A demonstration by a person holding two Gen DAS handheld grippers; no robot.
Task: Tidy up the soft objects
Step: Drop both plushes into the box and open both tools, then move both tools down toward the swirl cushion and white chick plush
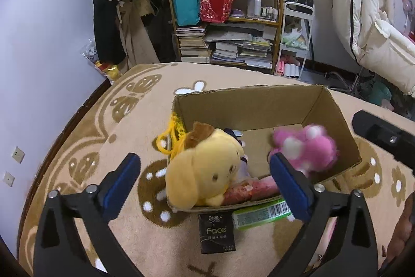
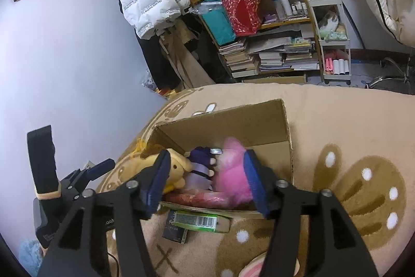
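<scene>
An open cardboard box [image 1: 262, 105] [image 2: 233, 121] stands on a beige bed cover. Inside lie a yellow dog plush [image 1: 205, 168] [image 2: 179, 168], a purple plush [image 2: 199, 160], a reddish packet [image 1: 249, 190] [image 2: 197, 197] and a pink plush [image 1: 308, 147] [image 2: 233, 173], which looks blurred. My left gripper [image 1: 205, 186] is open and empty, just before the box's near wall. My right gripper [image 2: 207, 186] is open over the box's near edge, with the pink plush between its fingers but not clamped. The left gripper also shows in the right wrist view [image 2: 98, 168].
A black tissue pack [image 1: 216, 232] [image 2: 175, 232] and a green pack [image 1: 262, 214] [image 2: 201, 221] lie on the cover before the box. A yellow keychain [image 1: 171, 139] hangs at the box's left side. A cluttered bookshelf [image 1: 225, 17] and white cart [image 1: 295, 38] stand behind.
</scene>
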